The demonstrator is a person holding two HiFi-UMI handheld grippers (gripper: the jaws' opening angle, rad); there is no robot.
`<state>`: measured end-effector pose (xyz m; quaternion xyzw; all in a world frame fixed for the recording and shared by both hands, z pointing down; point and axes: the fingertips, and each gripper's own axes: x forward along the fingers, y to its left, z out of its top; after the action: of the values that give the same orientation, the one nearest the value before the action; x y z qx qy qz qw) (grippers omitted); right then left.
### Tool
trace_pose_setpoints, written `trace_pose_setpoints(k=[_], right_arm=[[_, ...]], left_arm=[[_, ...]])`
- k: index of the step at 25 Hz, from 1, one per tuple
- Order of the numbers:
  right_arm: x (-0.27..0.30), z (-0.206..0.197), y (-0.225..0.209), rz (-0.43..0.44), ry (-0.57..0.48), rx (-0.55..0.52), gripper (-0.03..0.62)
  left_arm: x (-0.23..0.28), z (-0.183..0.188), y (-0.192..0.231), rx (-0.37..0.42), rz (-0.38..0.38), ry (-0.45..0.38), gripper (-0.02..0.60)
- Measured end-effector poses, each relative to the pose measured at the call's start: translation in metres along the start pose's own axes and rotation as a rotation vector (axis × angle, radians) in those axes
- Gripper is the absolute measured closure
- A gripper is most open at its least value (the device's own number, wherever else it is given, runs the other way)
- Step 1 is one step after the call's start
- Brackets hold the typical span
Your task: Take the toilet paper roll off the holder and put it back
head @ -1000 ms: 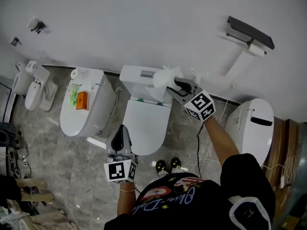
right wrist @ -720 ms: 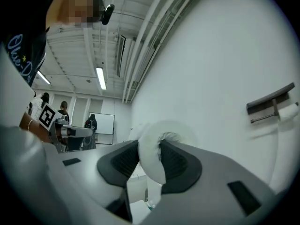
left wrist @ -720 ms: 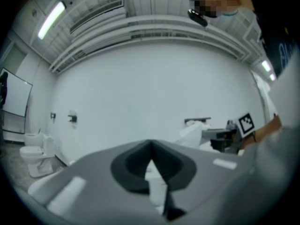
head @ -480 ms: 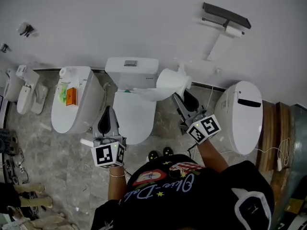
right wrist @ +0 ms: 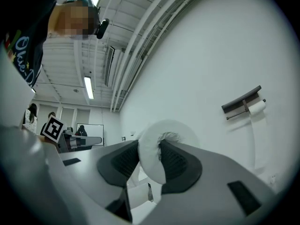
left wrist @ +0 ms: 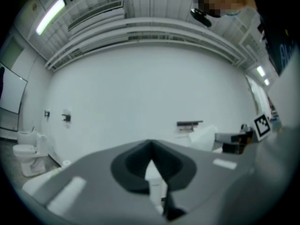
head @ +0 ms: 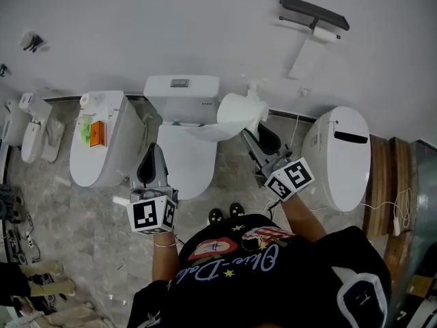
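A white toilet paper roll [head: 237, 109] hangs in the air above the middle toilet, with my right gripper [head: 250, 130] shut on it. In the right gripper view the roll [right wrist: 164, 146] sits squeezed between both dark pads, one jaw reaching into its core. A loose tail of paper [head: 205, 132] trails left from it. The dark holder [head: 314, 12] is fixed to the wall at the upper right, well apart from the roll, and carries another small roll [head: 327, 35]; the holder [right wrist: 241, 101] also shows in the right gripper view. My left gripper [head: 151, 150] is shut and empty, low on the left.
Three white toilets stand along the wall: the left one [head: 89, 162] with an orange item [head: 97, 130] on its lid, the middle one [head: 183, 166], and the right one [head: 338, 173]. A smaller fixture [head: 31, 125] stands far left. Wooden boards [head: 390, 183] lean at the right.
My right gripper has drawn back toward the body with the roll still in it. The left gripper has lifted slightly. The head view has shifted, so the holder appears further left and higher.
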<state>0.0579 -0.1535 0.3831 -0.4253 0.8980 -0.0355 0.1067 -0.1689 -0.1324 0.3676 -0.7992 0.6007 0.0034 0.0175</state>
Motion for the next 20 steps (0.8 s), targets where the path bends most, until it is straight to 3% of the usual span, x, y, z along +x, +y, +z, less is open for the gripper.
trace_pose_setpoints(k=[12,20], right_arm=[[0.004,-0.003,-0.004,-0.018,0.01,0.001,0.453],[0.086,-0.044,-0.056,-0.005,0.333,-0.093,0.451]], left_arm=[[-0.004,0.002,0.007,0.0,0.019,-0.017,0.583],[-0.01,-0.013,0.024,-0.023,0.081,0.016,0.583]])
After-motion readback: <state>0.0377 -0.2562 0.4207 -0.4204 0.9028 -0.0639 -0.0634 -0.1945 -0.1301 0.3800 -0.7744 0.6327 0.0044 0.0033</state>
